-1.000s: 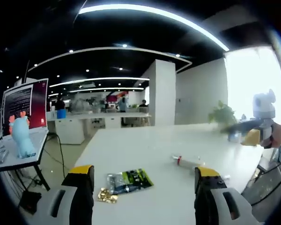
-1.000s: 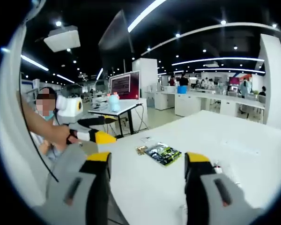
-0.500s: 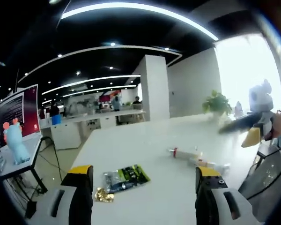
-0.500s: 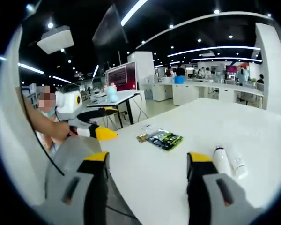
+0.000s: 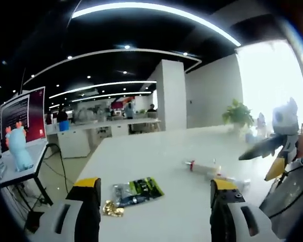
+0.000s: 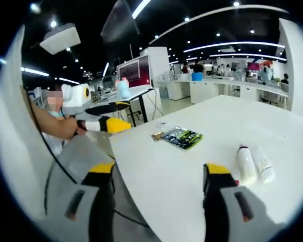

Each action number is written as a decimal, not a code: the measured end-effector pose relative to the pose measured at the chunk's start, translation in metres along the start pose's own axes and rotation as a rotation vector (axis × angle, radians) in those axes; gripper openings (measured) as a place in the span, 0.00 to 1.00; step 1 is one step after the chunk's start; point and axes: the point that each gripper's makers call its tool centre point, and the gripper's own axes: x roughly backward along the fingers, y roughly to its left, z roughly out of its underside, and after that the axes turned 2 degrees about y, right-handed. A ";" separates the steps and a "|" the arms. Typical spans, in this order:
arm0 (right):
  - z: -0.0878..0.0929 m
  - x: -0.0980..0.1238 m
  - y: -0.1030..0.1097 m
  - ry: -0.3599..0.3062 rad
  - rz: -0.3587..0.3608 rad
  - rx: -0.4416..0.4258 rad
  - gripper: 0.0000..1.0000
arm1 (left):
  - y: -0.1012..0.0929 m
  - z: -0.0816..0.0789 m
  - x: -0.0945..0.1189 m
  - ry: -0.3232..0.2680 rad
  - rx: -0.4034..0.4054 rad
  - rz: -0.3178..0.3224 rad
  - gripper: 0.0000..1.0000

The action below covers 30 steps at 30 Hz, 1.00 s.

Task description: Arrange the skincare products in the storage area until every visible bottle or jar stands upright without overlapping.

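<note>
Both grippers are hovering above the white bench [image 6: 192,181] with fingers spread apart, gripping nothing: left gripper [image 5: 154,212], right gripper [image 6: 159,201]. Two white bottles [image 6: 246,164] are lying flat side by side near the bench's edge. A green packet [image 6: 182,137] is sitting well apart from them, beside some gold-wrapped bits [image 5: 112,209].

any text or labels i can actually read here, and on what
None can be read.
Monitor screen: lines of light text on a dark window, too small to read.
Green and black packet on the white table: printed marks, blurred.
Two white bottles lying on their sides: no legible label.
Gold wrapped pieces beside the packet: no text visible.
</note>
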 end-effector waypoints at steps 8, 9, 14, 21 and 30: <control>0.007 -0.002 0.006 0.035 -0.029 0.018 0.72 | 0.000 0.000 0.000 -0.004 -0.005 -0.002 0.92; 0.008 -0.002 0.006 0.039 -0.029 0.019 0.72 | -0.001 -0.001 0.000 -0.006 -0.006 -0.002 0.92; 0.006 -0.002 0.005 0.036 -0.019 0.016 0.72 | 0.000 -0.002 0.000 -0.012 -0.007 -0.004 0.91; -0.003 -0.004 -0.020 0.027 0.024 0.033 0.73 | 0.002 0.000 0.000 -0.001 0.000 -0.015 0.91; -0.010 0.001 -0.040 0.012 0.069 0.025 0.74 | 0.002 0.001 -0.001 0.003 -0.008 -0.022 0.90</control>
